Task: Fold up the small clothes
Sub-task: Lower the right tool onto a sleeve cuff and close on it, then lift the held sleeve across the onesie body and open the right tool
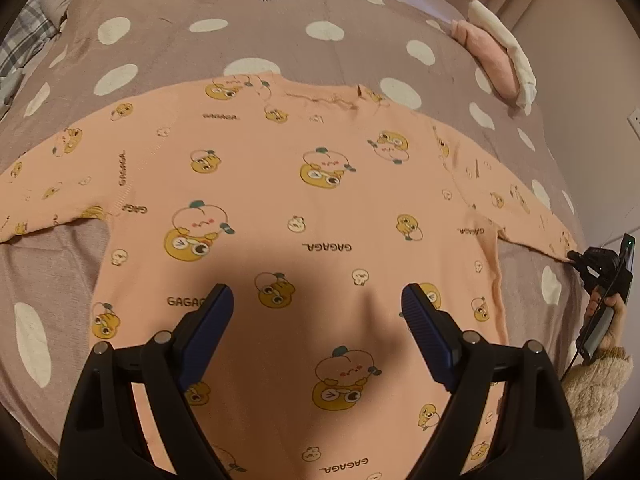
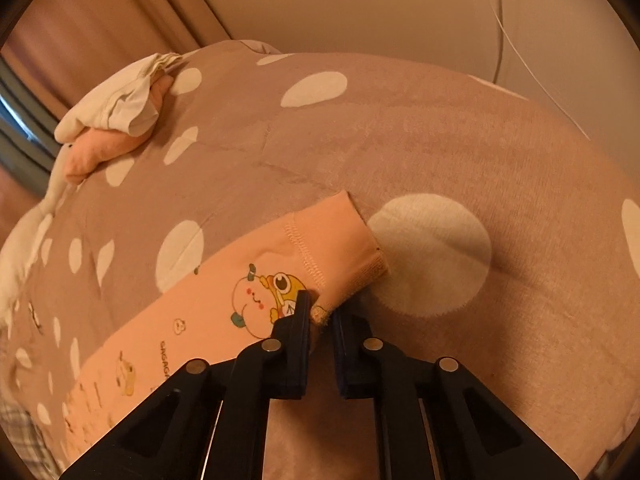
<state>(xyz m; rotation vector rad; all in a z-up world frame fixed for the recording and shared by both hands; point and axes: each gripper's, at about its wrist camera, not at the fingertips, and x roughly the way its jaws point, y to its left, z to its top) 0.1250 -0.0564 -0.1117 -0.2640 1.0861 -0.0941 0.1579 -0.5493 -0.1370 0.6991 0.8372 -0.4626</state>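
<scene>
While the peach shirt (image 1: 320, 200) is spread flat on the dotted bedcover (image 1: 240, 48), its sleeve cuff (image 2: 340, 248) is pinched by the right gripper (image 2: 322, 316), presumably for folding inward; the left gripper (image 1: 318, 300) is held released above the body.

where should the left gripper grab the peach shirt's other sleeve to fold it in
Take the sleeve at its cuff end, coming from the outer left side. It lies flat and stretched out on the bedspread, like the cuff that the right gripper pinches. The left gripper hangs open.
</scene>
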